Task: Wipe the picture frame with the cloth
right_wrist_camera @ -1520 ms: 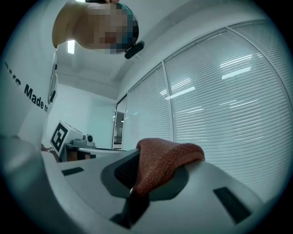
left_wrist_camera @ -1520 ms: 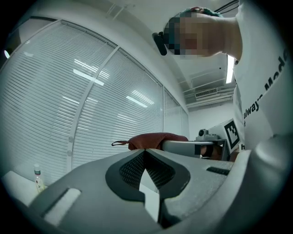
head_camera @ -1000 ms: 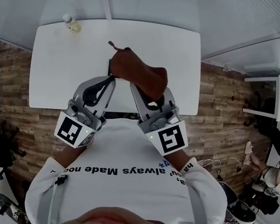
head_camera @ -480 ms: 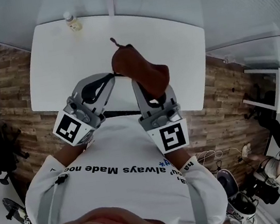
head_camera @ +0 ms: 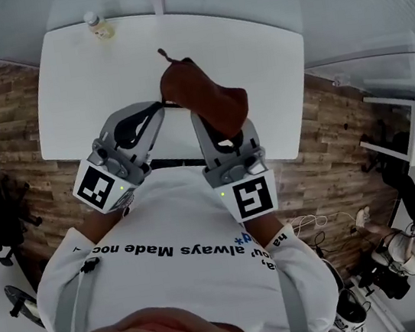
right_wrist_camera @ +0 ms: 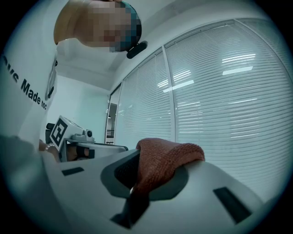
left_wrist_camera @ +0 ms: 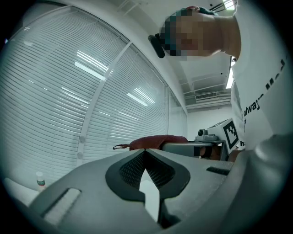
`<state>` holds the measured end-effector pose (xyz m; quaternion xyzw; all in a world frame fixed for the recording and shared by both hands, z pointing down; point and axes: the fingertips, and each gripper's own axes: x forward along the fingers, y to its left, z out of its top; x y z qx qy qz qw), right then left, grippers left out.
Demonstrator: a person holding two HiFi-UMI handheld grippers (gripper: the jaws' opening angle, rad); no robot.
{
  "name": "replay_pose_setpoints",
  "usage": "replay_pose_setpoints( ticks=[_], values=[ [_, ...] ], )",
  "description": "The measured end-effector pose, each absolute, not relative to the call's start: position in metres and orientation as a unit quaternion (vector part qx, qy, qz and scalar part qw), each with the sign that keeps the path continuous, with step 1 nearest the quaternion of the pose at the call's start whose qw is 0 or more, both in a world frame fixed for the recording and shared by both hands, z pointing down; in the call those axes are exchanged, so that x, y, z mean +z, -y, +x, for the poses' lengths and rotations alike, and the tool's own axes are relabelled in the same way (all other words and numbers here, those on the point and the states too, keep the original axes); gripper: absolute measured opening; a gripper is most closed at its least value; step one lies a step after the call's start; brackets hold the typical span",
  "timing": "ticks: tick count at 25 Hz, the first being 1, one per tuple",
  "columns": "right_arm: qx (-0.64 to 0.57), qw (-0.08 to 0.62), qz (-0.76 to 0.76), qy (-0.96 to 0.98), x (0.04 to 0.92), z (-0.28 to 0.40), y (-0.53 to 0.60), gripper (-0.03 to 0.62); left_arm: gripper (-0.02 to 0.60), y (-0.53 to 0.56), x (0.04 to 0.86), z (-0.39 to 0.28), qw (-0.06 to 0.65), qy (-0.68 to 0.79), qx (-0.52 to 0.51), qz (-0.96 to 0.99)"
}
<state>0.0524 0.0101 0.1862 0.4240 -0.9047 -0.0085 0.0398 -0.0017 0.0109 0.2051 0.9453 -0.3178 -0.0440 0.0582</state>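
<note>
Right gripper (head_camera: 221, 130) is clamped on the cloth (head_camera: 209, 98), a rust-brown knitted piece whose fold bulges up from between the pads in the right gripper view and hangs over the right-hand jaw. Left gripper (head_camera: 158, 113) has its jaws pressed together at the tips; in the left gripper view a thin pale sliver, seen edge-on, sits pinched between the ribbed pads, and in the head view a narrow dark edge of the picture frame (head_camera: 170, 103) runs from those tips to the right and goes under the cloth. Most of the frame is covered, so its face cannot be made out. Both grippers are held up side by side close to the person's chest, over the near edge of the white table (head_camera: 80, 87), the left one angled toward the right one so that their tips nearly meet. The cloth spreads from the right gripper's tips up and to the left, touching the frame's edge, with a small loop sticking out at its far end. Well apart, a small bottle (head_camera: 98, 27) stands upright at the table's far left corner.
</note>
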Motion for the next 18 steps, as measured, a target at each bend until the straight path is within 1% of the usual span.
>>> replay_pose_setpoints(
  ticks=[3, 9, 13, 18],
  values=[
    [-0.009, 0.051, 0.421, 0.905, 0.205, 0.058, 0.0, 0.031, 0.002, -0.001, 0.228, 0.0, 0.071, 0.327, -0.023, 0.942],
    [0.008, 0.105, 0.416, 0.903, 0.265, 0.061, 0.011, 0.031, 0.003, 0.009, 0.282, 0.002, 0.091, 0.327, 0.033, 0.94],
    [-0.002, 0.14, 0.4, 0.906, 0.313, 0.05, 0.022, 0.031, 0.002, 0.02, 0.343, -0.004, 0.122, 0.328, 0.075, 0.934],
    [-0.021, 0.203, 0.368, 0.907, 0.382, 0.041, 0.035, 0.031, 0.002, 0.025, 0.426, -0.01, 0.162, 0.326, 0.128, 0.923]
  ],
)
